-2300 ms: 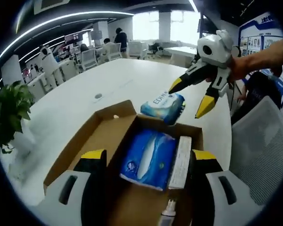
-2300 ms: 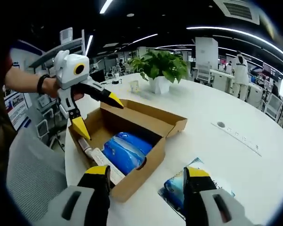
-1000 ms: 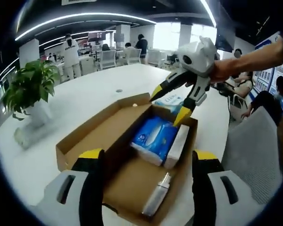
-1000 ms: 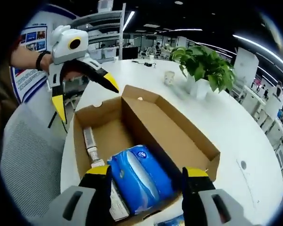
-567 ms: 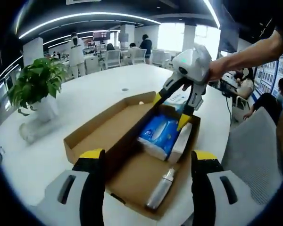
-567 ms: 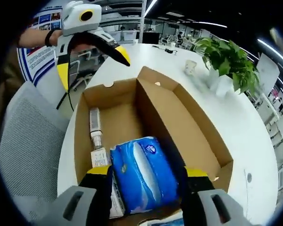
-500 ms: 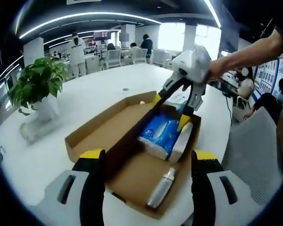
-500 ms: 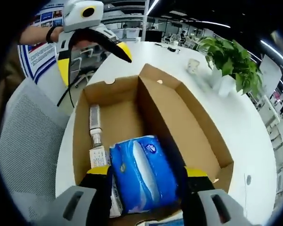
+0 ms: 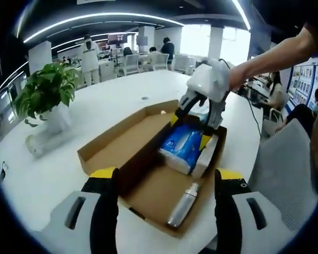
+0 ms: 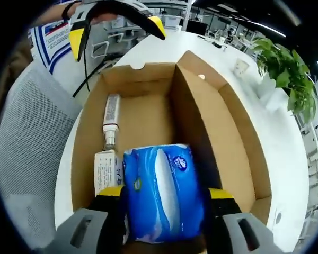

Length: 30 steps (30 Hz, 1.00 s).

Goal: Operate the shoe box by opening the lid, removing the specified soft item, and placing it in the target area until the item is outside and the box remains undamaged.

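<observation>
Shoe box [image 9: 148, 148]: lid open, on white table [image 9: 85, 121].
Blue tissue pack [image 10: 164, 190]: inside box, beside silver bottle [image 10: 110, 123].
Right gripper [image 10: 164, 196]: jaws spread, straddling pack.
Left gripper [image 9: 164, 177]: jaws spread, empty, before box.

- In the right gripper view, the blue tissue pack [image 10: 161, 193] runs down behind the right gripper [image 10: 161, 214] at 6 o'clock; whether the jaws touch it cannot be told.
- The white carton [image 10: 107, 172] at 7 o'clock is partly hidden by the pack, its print too small to read.
- The left gripper [image 10: 119, 21] at 12 o'clock is cut by the picture's edge.
- In the left gripper view, a second pack [image 9: 201, 112] behind the shoe box [image 9: 143, 159] is mostly hidden.
- People [image 9: 87, 50] at 11 o'clock are too small to describe.
</observation>
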Available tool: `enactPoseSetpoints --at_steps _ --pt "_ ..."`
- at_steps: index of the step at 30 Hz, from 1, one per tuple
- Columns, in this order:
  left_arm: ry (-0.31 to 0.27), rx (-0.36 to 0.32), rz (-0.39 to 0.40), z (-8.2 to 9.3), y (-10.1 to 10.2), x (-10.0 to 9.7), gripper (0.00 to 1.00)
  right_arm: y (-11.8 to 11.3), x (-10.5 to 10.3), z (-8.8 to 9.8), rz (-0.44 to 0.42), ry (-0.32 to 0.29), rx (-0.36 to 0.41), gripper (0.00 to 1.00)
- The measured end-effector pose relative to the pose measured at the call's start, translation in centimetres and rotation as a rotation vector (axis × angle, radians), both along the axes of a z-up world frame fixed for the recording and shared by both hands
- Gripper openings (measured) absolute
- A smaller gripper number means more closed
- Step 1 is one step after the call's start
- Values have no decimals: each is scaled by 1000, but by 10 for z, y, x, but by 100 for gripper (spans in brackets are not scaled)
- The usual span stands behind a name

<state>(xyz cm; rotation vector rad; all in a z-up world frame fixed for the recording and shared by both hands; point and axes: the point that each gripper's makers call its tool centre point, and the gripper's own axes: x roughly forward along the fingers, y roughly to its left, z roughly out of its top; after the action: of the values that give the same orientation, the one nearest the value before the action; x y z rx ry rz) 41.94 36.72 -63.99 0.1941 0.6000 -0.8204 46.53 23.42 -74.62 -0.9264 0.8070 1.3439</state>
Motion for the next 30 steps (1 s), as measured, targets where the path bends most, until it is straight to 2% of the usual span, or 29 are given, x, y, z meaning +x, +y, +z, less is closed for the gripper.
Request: enactPoseSetpoints --at_steps 8,10,16,19,27,30 --pt "-3 5 2 1 4 0 74 0 -2 -14 57 4 -50 57" --pt "-2 7 3 1 5 1 73 -2 0 -17 88 -27 -67 57" --pt "2 7 4 0 7 1 73 0 4 -22 77 -19 -69 60" --pt "3 7 5 0 7 0 73 1 -1 -26 82 -13 -77 62" --pt "14 15 1 -5 8 -2 73 3 -5 -24 80 2 -61 57" --pt "12 13 -1 -4 7 -2 72 4 -6 -21 93 -11 -59 57"
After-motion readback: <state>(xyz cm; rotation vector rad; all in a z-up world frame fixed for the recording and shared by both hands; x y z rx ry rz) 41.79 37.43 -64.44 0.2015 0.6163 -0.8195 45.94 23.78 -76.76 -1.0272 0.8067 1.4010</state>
